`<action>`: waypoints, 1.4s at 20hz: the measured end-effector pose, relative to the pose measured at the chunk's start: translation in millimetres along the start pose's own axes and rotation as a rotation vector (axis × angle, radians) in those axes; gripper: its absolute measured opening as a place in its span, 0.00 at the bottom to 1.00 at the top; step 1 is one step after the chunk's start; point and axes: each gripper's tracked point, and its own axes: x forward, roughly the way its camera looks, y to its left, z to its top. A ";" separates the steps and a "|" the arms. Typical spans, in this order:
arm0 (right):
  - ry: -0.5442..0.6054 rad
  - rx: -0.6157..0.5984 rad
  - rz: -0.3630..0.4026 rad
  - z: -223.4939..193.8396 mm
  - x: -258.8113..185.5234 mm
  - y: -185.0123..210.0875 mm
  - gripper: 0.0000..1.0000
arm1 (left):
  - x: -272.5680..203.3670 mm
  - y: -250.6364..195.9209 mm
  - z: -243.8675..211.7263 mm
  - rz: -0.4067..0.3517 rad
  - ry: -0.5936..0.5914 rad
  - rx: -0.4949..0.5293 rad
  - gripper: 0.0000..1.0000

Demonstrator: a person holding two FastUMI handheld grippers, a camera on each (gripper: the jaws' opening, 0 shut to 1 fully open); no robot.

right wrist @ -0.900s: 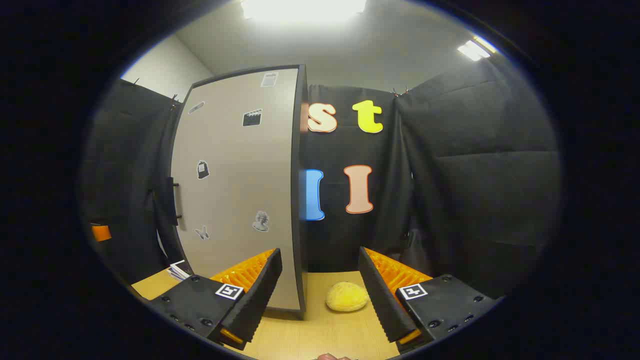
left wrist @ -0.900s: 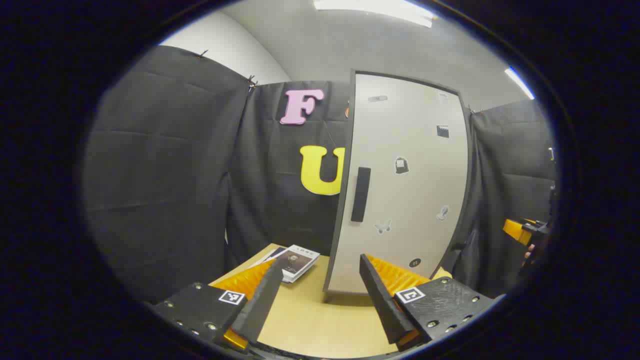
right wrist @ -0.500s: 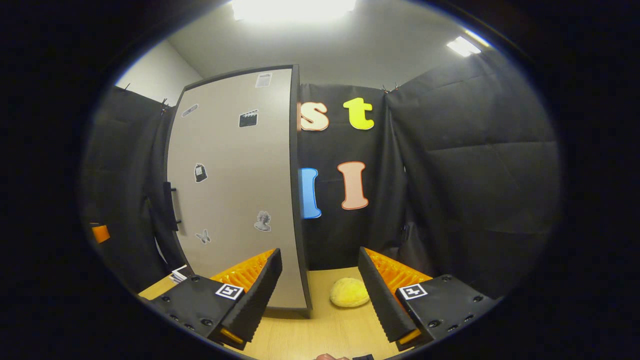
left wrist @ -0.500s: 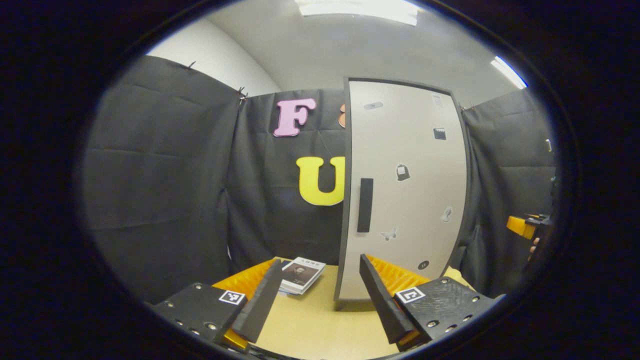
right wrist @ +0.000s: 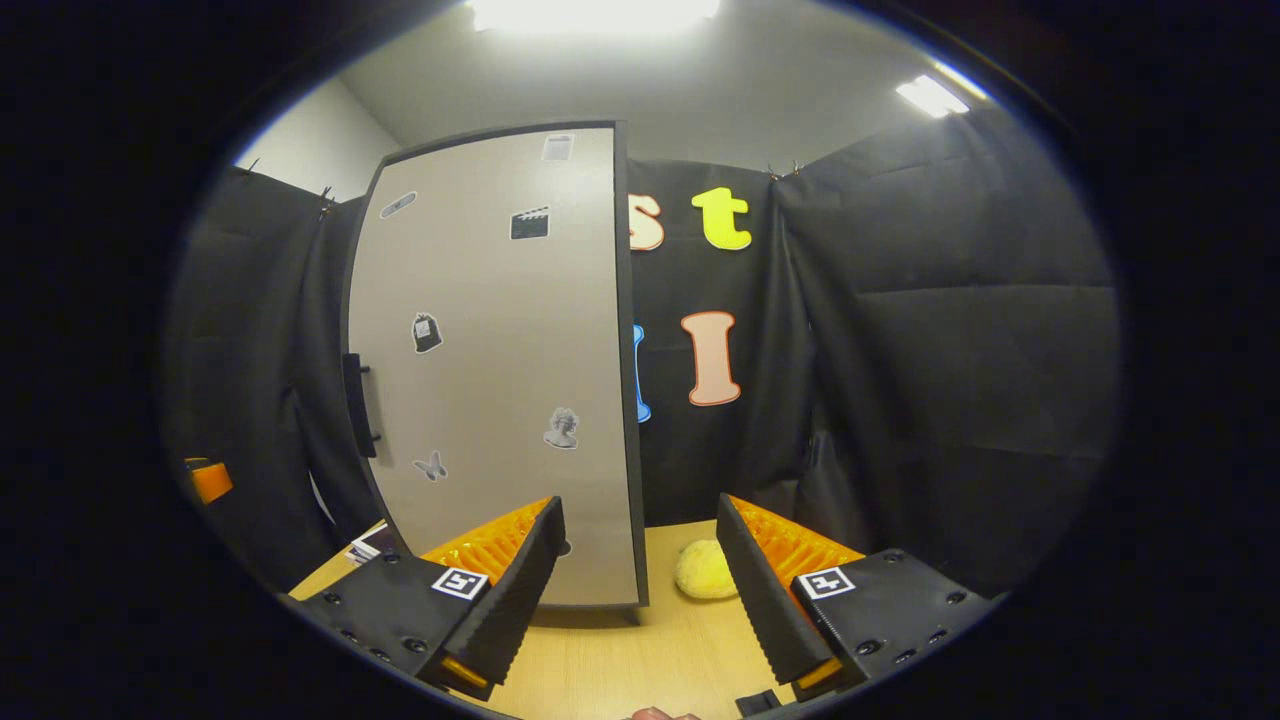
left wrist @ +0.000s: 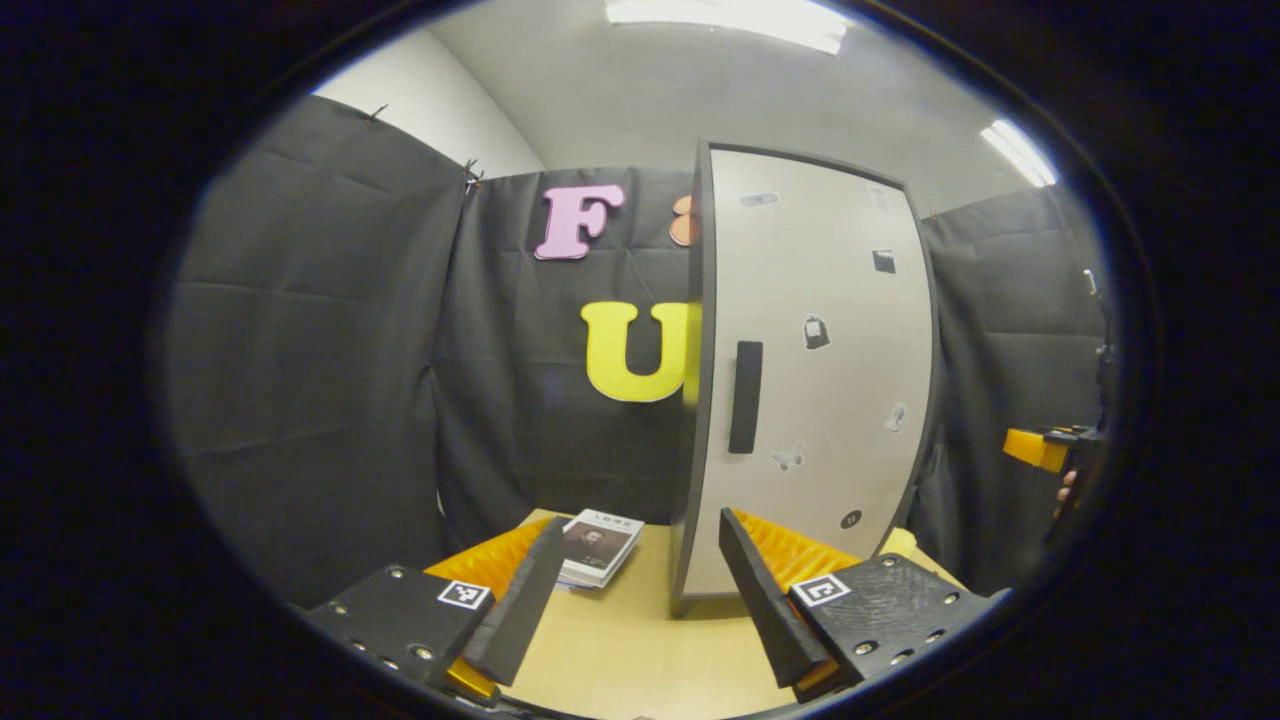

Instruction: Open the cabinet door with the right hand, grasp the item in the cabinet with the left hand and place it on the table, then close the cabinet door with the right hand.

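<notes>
From my right gripper point(right wrist: 640, 590) I see the tall cabinet with a flat light-grey door point(right wrist: 500, 370) standing on the pale wooden table point(right wrist: 640, 670), ahead and to the left of my fingers, and the door is shut flat against its dark frame. My right fingers are spread wide with nothing between them, and their inner faces are ribbed like saw teeth. The narrow black bar handle point(right wrist: 358, 405) sits upright on the far left edge of the door, well apart from this gripper. A round yellow spongy lump point(right wrist: 705, 570) lies on the table just right of the cabinet, between my two fingers but farther away. From my left gripper point(left wrist: 635, 600), also wide and empty, the same door point(left wrist: 815, 370) is ahead and slightly right, with the handle point(left wrist: 745, 397) above the right finger. Small flat stickers are spread on the door. A thin booklet with a dark cover picture point(left wrist: 598, 545) lies flat on the table left of the cabinet. What is inside the cabinet I cannot tell.
</notes>
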 end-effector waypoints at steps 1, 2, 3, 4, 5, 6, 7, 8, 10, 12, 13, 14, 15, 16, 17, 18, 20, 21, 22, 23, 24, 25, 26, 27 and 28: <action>0.005 0.003 0.000 0.0 -0.6 4.2 0.96 | 1.1 3.6 -4.4 0.000 0.005 0.001 0.94; 0.006 0.004 0.001 1.1 -1.0 8.3 0.94 | 2.5 7.6 -8.0 0.000 0.011 -0.002 0.93; 0.002 0.000 0.003 3.3 0.0 11.9 0.94 | 2.3 9.7 -11.0 -0.003 0.016 -0.013 0.94; -0.002 -0.005 0.006 6.7 1.9 16.6 0.94 | 3.0 12.1 -12.8 -0.011 0.018 -0.033 0.94; 0.001 -0.012 0.009 7.2 4.0 20.9 0.94 | 3.4 15.1 -15.0 -0.017 0.020 -0.052 0.94; 0.015 -0.019 0.012 7.1 7.4 26.2 0.96 | 3.7 22.2 -17.0 -0.014 0.022 -0.064 0.93; 0.031 -0.023 0.009 7.1 10.1 30.4 0.94 | 3.1 30.1 -19.9 -0.004 0.024 -0.069 0.94; 0.036 -0.028 0.012 11.1 13.2 36.7 0.94 | 3.1 41.1 -23.3 0.010 0.030 -0.071 0.94; 0.012 -0.039 0.028 24.1 19.9 54.6 0.96 | 1.5 57.3 -29.8 0.031 0.041 -0.066 0.94; -0.014 -0.049 0.058 36.6 27.8 78.4 0.96 | -1.7 77.8 -38.0 0.064 0.058 -0.050 0.94; -0.024 -0.048 0.082 42.8 31.5 91.8 0.95 | -3.6 87.1 -42.3 0.082 0.064 -0.049 0.94; -0.035 -0.044 0.106 49.7 36.1 106.7 0.95 | -4.6 95.5 -44.4 0.092 0.064 -0.055 0.94; -0.036 -0.041 0.123 54.3 40.4 118.7 0.96 | -5.8 102.1 -46.9 0.100 0.065 -0.067 0.94; -0.037 -0.041 0.135 59.2 45.3 130.6 0.94 | -6.3 108.6 -49.6 0.105 0.067 -0.079 0.93; -0.038 -0.042 0.145 62.6 50.3 142.2 0.96 | -7.1 115.3 -52.8 0.111 0.068 -0.086 0.94; -0.041 -0.045 0.154 66.1 55.8 153.8 0.94 | -8.3 123.1 -53.7 0.117 0.069 -0.088 0.93; -0.042 -0.044 0.169 69.4 63.5 175.5 0.96 | -9.6 138.5 -55.5 0.132 0.067 -0.077 0.94; -0.040 -0.040 0.181 70.1 65.6 186.6 0.96 | -9.7 146.1 -58.0 0.140 0.069 -0.071 0.94; -0.037 -0.037 0.194 70.5 67.9 198.1 0.97 | -9.5 152.3 -60.1 0.143 0.072 -0.069 0.94; -0.036 -0.034 0.205 70.4 70.8 209.0 0.97 | -8.0 156.9 -63.3 0.140 0.078 -0.070 0.94; -0.039 -0.033 0.216 71.8 73.1 219.7 0.97 | -6.0 161.4 -65.9 0.137 0.084 -0.070 0.94; -0.038 -0.032 0.226 72.1 76.2 230.5 0.97 | -5.1 167.1 -69.0 0.135 0.088 -0.069 0.94; -0.037 -0.029 0.243 72.3 79.5 242.6 0.96 | -3.1 171.5 -71.2 0.132 0.092 -0.067 0.94; -0.027 -0.024 0.255 69.6 82.5 252.8 0.96 | -0.8 176.2 -72.9 0.131 0.095 -0.065 0.94; -0.008 -0.012 0.266 65.3 86.0 262.3 0.95 | 1.3 180.5 -73.7 0.130 0.094 -0.062 0.93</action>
